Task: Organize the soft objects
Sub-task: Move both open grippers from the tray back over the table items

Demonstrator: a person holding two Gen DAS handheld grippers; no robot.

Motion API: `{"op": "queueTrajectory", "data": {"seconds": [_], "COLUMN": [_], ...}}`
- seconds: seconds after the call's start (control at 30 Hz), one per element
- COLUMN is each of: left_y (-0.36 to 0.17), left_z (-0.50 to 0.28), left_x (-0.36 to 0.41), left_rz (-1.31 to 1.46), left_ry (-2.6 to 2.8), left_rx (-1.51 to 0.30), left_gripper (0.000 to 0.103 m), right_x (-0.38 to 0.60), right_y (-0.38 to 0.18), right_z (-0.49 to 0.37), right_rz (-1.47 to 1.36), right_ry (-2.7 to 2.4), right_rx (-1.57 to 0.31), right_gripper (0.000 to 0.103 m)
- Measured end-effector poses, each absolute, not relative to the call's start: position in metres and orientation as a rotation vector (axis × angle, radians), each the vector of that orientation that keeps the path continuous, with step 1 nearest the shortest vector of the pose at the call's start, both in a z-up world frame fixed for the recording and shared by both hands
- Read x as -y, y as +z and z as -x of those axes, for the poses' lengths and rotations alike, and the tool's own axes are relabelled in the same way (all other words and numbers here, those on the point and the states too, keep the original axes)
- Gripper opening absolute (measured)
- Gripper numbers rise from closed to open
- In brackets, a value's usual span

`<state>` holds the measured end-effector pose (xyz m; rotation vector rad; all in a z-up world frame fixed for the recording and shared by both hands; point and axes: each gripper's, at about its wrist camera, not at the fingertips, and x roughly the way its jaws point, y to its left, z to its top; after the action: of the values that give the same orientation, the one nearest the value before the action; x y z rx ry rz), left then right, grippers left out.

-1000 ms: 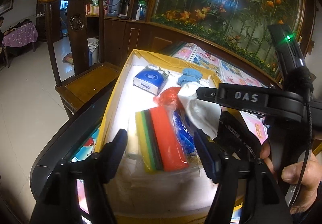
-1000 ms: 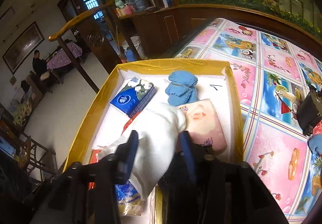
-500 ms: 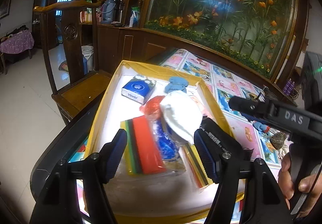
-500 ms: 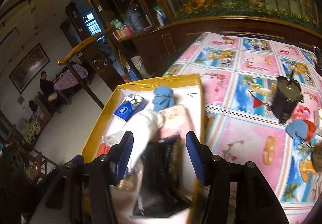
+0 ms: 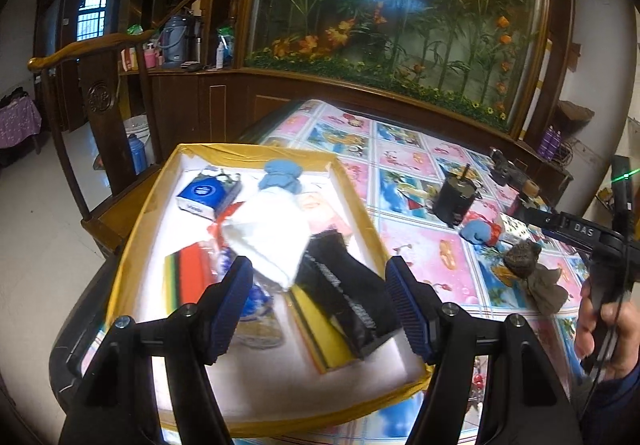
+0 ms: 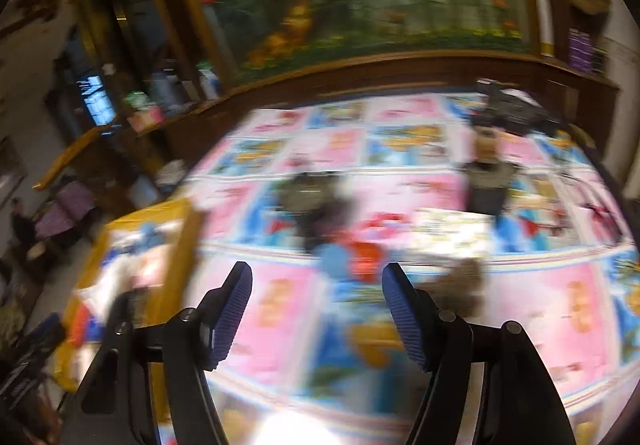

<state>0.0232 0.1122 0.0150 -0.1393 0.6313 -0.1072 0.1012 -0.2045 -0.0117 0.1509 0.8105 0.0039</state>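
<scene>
Several soft things are already in the yellow-rimmed box point(image 5: 352, 205) at the table's point(image 5: 404, 173) left end; I count a blue tissue pack point(image 5: 208, 195) at the far left, a blue knitted piece point(image 5: 280, 175) at the far wall, a white cloth point(image 5: 272, 245) lying over the middle, a pink packet point(image 5: 320, 205) partly under it, striped sponges point(image 5: 184, 277) on the left and a black packet point(image 5: 344, 293) over a yellow sponge point(image 5: 316, 329) nearer me; so I judge the job well along, not finished.

Left to do, as far as I can see: a blue and red soft thing point(image 5: 480, 231) and a brown knitted piece point(image 5: 532, 269) lie out on the patterned cloth, well apart from the box; beside them stands a dark cup point(image 5: 454, 199), which I would not count as soft.

My left tool point(image 5: 320, 297) hangs above the near half of the box, jaws spread wide, nothing between them; my right tool point(image 6: 316, 305) is out over the table, jaws just as wide and bare, its view smeared with blur; the blue and red thing point(image 6: 352, 257) shows just beyond its fingertips, the brown piece point(image 6: 460, 281) off to the right.

The white cloth looks limp and crumpled, draped over its neighbours rather than flat; the brown piece is a loose heap, likely to sag when pinched.
</scene>
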Motion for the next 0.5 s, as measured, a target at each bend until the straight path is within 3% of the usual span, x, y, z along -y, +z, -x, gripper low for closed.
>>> {"op": "queueTrajectory", "data": {"seconds": [0.23, 0.5], "left_y": [0.015, 0.007], "left_z": [-0.025, -0.036], "left_x": [-0.068, -0.024], "left_rz": [0.065, 0.030], "left_ry": [-0.182, -0.301], "left_rx": [-0.657, -0.738], "left_gripper": [0.068, 0.068], "right_x": [0.277, 0.223], "right_y": [-0.039, -0.045], "right_z": [-0.122, -0.113], "right_rz": [-0.300, -0.359], "right_ry": [-0.060, 0.458], "right_rx": [-0.887, -0.955], "right_gripper": [0.072, 0.073]}}
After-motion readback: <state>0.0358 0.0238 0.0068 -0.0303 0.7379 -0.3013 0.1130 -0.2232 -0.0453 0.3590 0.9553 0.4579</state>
